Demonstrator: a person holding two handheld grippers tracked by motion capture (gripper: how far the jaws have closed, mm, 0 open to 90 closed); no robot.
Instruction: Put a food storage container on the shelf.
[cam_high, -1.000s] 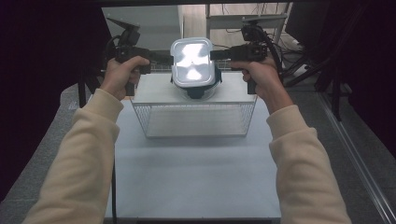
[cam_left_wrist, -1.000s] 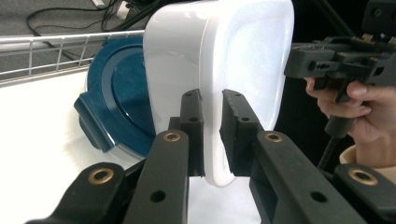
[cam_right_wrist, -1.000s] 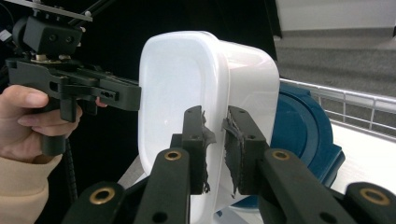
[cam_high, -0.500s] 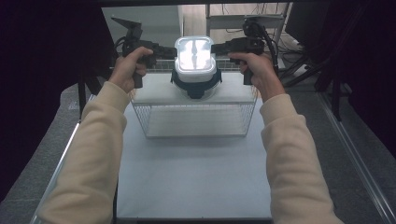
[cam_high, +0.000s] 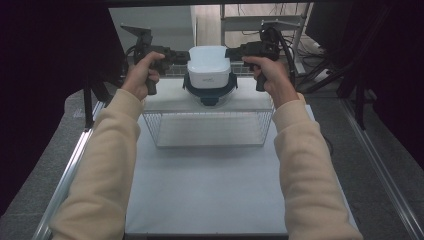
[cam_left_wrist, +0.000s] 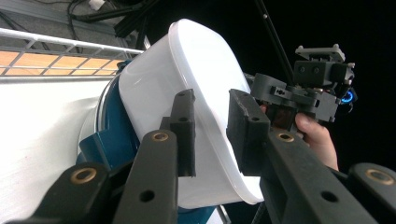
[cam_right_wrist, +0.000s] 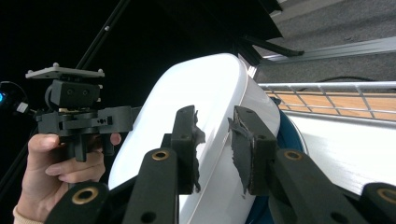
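A white tub (cam_high: 208, 69) with a dark blue collar (cam_high: 210, 92) under it is held above the white top of a wire rack (cam_high: 165, 97). My left gripper (cam_high: 184, 57) grips its left side and my right gripper (cam_high: 231, 52) its right side. In the left gripper view the left gripper (cam_left_wrist: 212, 133) has its jaws set over the white tub's (cam_left_wrist: 196, 70) rim, with the blue collar (cam_left_wrist: 112, 135) below. In the right gripper view the right gripper (cam_right_wrist: 215, 149) stands likewise on the tub (cam_right_wrist: 205, 88). Each view shows the opposite gripper behind the tub.
The wire rack's front wall (cam_high: 210, 130) stands at the far half of the white table (cam_high: 210, 185). Metal rails (cam_high: 70, 170) run along both table sides. Frame posts and cables (cam_high: 295, 45) crowd the back right.
The tub has been turned: its bright open face pointed at the high camera before, now its white outer shell shows. Both hands have moved slightly farther and higher.
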